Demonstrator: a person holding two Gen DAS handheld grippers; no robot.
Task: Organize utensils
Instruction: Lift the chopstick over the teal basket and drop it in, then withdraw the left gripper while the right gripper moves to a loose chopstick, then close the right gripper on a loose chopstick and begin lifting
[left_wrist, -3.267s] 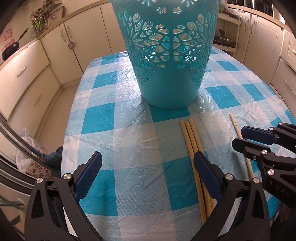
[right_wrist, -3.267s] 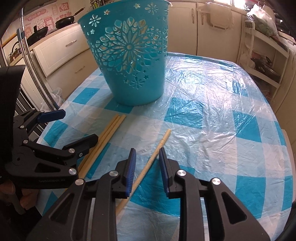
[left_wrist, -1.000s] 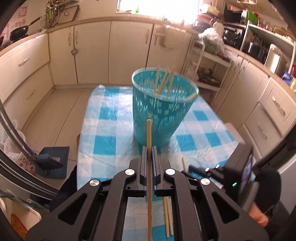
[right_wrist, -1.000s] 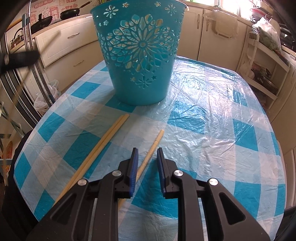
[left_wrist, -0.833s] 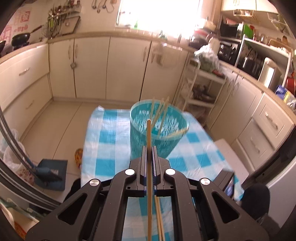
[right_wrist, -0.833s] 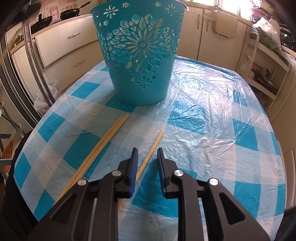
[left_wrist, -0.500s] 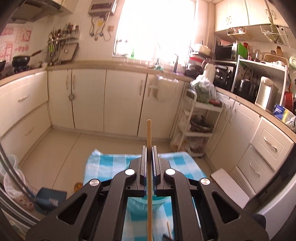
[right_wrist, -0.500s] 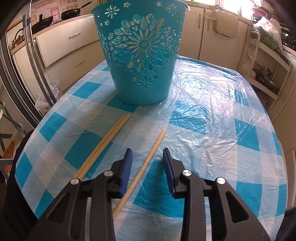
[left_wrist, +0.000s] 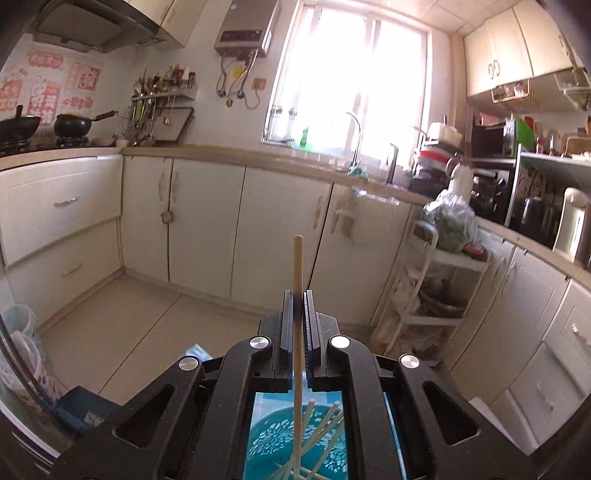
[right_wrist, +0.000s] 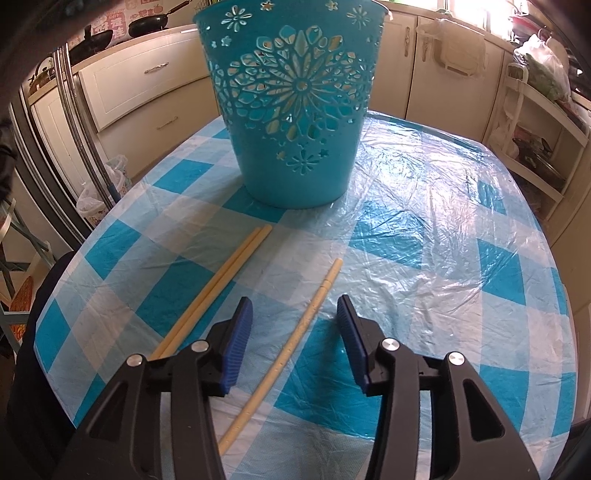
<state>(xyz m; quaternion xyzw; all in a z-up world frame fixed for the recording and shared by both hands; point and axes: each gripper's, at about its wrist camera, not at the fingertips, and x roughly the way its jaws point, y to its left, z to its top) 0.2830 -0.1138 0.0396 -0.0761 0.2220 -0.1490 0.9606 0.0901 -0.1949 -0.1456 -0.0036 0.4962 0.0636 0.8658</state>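
Note:
My left gripper (left_wrist: 298, 295) is shut on a wooden chopstick (left_wrist: 297, 266) that stands upright through its pads, high above the turquoise basket (left_wrist: 280, 446), where several chopsticks lean inside. In the right wrist view the same basket (right_wrist: 295, 122) stands on the checked tablecloth (right_wrist: 424, 236). My right gripper (right_wrist: 294, 310) hovers low over the cloth with its jaws opening; a single chopstick (right_wrist: 295, 339) lies on the cloth between the fingers, untouched by the pads. A pair of chopsticks (right_wrist: 218, 284) lies side by side to its left.
Cream kitchen cabinets (left_wrist: 207, 221) ring the room, with a white rack (left_wrist: 436, 291) of pots on the right and a bright window (left_wrist: 347, 77) behind. A dark trouser leg (right_wrist: 40, 325) shows at the table's left edge.
My left gripper has risen and tilted up with its chopstick, so the basket now lies below it. My right gripper's jaws have spread wide around the single chopstick.

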